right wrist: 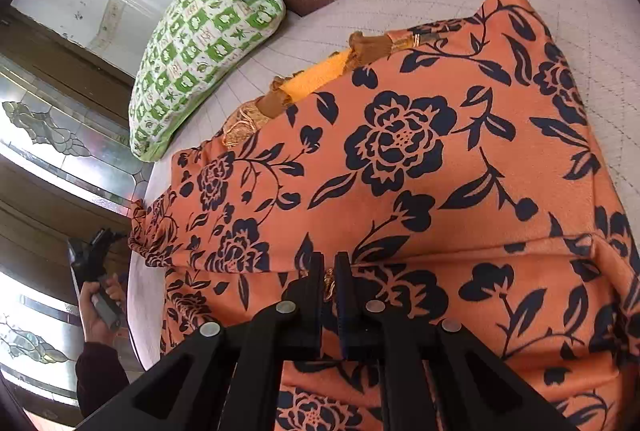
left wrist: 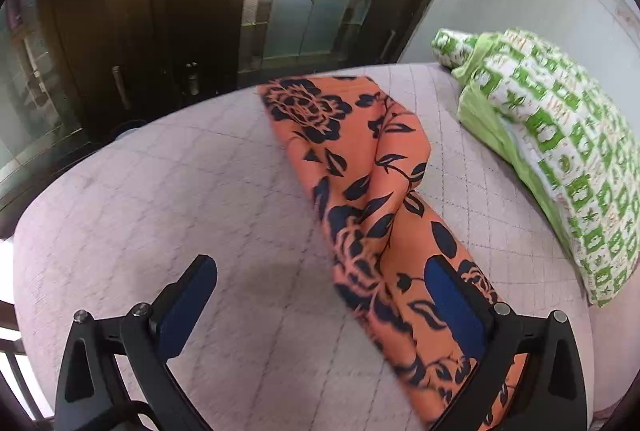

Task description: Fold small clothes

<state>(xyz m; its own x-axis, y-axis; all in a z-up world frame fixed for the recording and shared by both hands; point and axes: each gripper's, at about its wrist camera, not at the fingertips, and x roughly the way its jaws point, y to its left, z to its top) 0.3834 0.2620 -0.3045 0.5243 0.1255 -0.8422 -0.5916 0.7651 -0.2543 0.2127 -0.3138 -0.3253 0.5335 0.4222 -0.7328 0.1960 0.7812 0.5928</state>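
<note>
Orange floral garment (right wrist: 400,171) pinched in right tongs (right wrist: 329,285), beside spread left tongs (left wrist: 320,295)

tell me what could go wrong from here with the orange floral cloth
1. The right gripper is shut on a thin pinch of the orange floral garment; a tug could slip it free.
2. The left gripper is open and holds nothing, so a one-sided pull may skew the fold.
3. The garment's far end lies near the edge of the quilted mattress and could slide off.
</note>
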